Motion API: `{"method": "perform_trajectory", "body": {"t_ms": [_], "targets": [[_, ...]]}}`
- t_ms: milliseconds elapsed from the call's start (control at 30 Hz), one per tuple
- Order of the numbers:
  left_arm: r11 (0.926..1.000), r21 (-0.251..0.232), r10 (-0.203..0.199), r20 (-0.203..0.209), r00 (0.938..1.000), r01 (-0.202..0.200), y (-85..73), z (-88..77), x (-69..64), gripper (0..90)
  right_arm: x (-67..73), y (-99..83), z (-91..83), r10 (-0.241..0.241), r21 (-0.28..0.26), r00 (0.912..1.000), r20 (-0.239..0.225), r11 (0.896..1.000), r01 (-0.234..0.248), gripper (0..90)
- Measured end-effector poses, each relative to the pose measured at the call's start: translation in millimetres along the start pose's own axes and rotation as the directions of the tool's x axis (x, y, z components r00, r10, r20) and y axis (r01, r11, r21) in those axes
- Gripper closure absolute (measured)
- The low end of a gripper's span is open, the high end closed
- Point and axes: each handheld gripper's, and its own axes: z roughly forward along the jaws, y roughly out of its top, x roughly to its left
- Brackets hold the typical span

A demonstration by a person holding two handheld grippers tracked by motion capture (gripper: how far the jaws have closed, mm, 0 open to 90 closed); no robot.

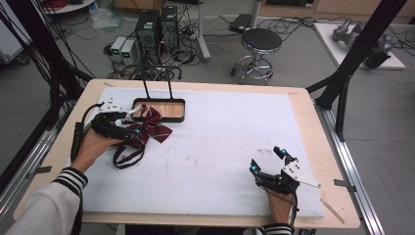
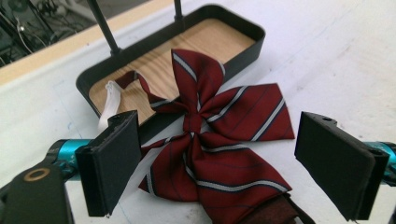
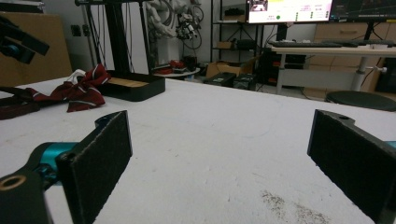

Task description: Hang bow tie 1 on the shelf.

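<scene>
A dark red bow tie with white stripes (image 1: 152, 125) (image 2: 219, 135) (image 3: 84, 88) lies on the white mat, its upper part draped over the rim of a black tray with a wooden floor (image 1: 177, 110) (image 2: 224, 37) (image 3: 135, 86). Its strap (image 1: 128, 155) loops toward the front. My left gripper (image 1: 128, 128) (image 2: 229, 163) stands open just over the bow, one jaw on each side of it, apart from the cloth. My right gripper (image 1: 267, 160) (image 3: 219, 154) rests open near the front right of the mat with nothing between its jaws.
Two thin black posts (image 1: 146, 87) rise from the tray. The white mat (image 1: 220, 142) covers most of the wooden table (image 1: 313, 117). Beyond the table stand a stool (image 1: 261, 41), computer towers (image 1: 148, 27) and cables on the floor.
</scene>
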Motion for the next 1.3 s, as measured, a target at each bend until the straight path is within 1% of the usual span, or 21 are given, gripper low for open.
{"method": "perform_trajectory", "body": {"t_ms": [33, 100, 133, 167, 233, 300, 367, 400, 467, 500, 667, 800, 867, 900, 1000, 1033, 1167, 1300], "targets": [[0.9999, 0.014, -0.002, 0.003, 1.0, 0.002, 0.8, 2.5, 0.1, 15.4, 0.0, 0.0, 0.0, 0.0, 0.0, 1.0, 0.0, 1.0, 0.0, 5.6], [0.9995, 0.033, 0.001, -0.003, 1.0, -0.001, 2.2, 6.5, 1.0, 16.4, 0.2, 0.0, -0.1, 0.0, 0.002, 1.0, -0.001, 1.0, 0.0, 5.6], [0.9988, 0.049, 0.001, -0.007, 1.0, -0.001, 3.1, 10.6, 1.2, 16.9, 0.1, 0.0, -0.1, -0.002, 0.002, 1.0, -0.001, 1.0, 0.002, 5.6], [0.9988, 0.049, 0.001, -0.007, 1.0, -0.001, 3.1, 10.6, 1.2, 17.6, 0.5, -0.1, -0.3, 0.004, 0.005, 1.0, -0.002, 1.0, -0.004, 5.6], [0.9975, 0.071, 0.005, -0.008, 1.0, -0.005, 3.9, 15.1, 1.1, 18.1, 0.0, 0.0, 0.0, 0.0, 0.0, 1.0, 0.0, 1.0, 0.0, 5.6], [0.9958, 0.091, 0.008, 0.0, 1.0, -0.008, 5.0, 20.4, 0.4, 19.7, 0.0, 0.0, 0.0, 0.001, 0.0, 1.0, 0.0, 1.0, -0.001, 5.6], [0.9951, 0.099, 0.008, 0.001, 1.0, -0.008, 5.7, 22.4, 0.1, 20.9, 0.1, -0.1, -0.1, 0.003, 0.001, 1.0, -0.001, 1.0, -0.003, 5.6], [0.9937, 0.112, 0.01, 0.006, 0.9999, -0.01, 6.8, 24.8, 0.1, 21.8, -0.1, 0.0, 0.0, 0.001, 0.0, 1.0, -0.001, 1.0, -0.001, 5.6], [0.9927, 0.12, 0.01, 0.009, 0.9999, -0.011, 7.2, 26.0, -0.1, 25.2, -0.1, -0.1, -0.1, 0.003, 0.0, 1.0, 0.0, 1.0, -0.003, 5.6], [0.9902, 0.139, 0.016, 0.004, 0.9999, -0.017, 8.2, 28.5, 0.2, 25.3, 0.0, 0.0, 0.0, 0.005, 0.0, 1.0, 0.0, 1.0, -0.005, 5.6], [0.9871, 0.16, 0.013, -0.005, 0.9999, -0.012, 10.5, 33.2, 0.8, 26.9, 0.1, 0.0, 0.0, 0.005, 0.001, 1.0, 0.0, 1.0, -0.005, 5.6], [0.9829, 0.184, 0.018, -0.009, 0.9998, -0.016, 12.6, 38.5, 0.8, 29.7, -0.2, -0.1, 0.0, 0.002, 0.0, 1.0, 0.0, 1.0, -0.002, 5.6], [0.9822, 0.187, 0.019, -0.008, 0.9998, -0.017, 12.5, 39.6, 1.0, 31.5, 0.0, 0.0, 0.0, 0.003, 0.001, 1.0, 0.001, 1.0, -0.003, 5.6], [0.98, 0.199, 0.018, -0.018, 0.9997, -0.014, 11.9, 41.9, 1.6, 31.5, 0.1, 0.0, 0.0, 0.005, 0.002, 1.0, 0.0, 1.0, -0.005, 5.6], [0.9779, 0.209, 0.015, -0.025, 0.9996, -0.009, 11.0, 44.0, 2.7, 32.0, -0.2, 0.0, 0.1, 0.002, 0.0, 1.0, 0.001, 1.0, -0.002, 5.6], [0.9757, 0.219, 0.01, -0.021, 0.9997, -0.005, 10.8, 45.7, 4.2, 32.4, -0.2, 0.0, 0.2, 0.002, 0.0, 1.0, 0.002, 1.0, -0.002, 5.6], [0.9758, 0.219, 0.003, -0.02, 0.9998, 0.002, 10.3, 47.8, 5.3, 33.8, -0.4, 0.1, 0.3, 0.0, 0.0, 1.0, 0.001, 1.0, 0.0, 5.6], [0.9728, 0.231, -0.003, -0.017, 0.9998, 0.007, 9.0, 51.4, 6.1, 34.8, -0.4, 0.1, 0.4, -0.002, 0.0, 1.0, 0.002, 1.0, 0.002, 5.6]]}}
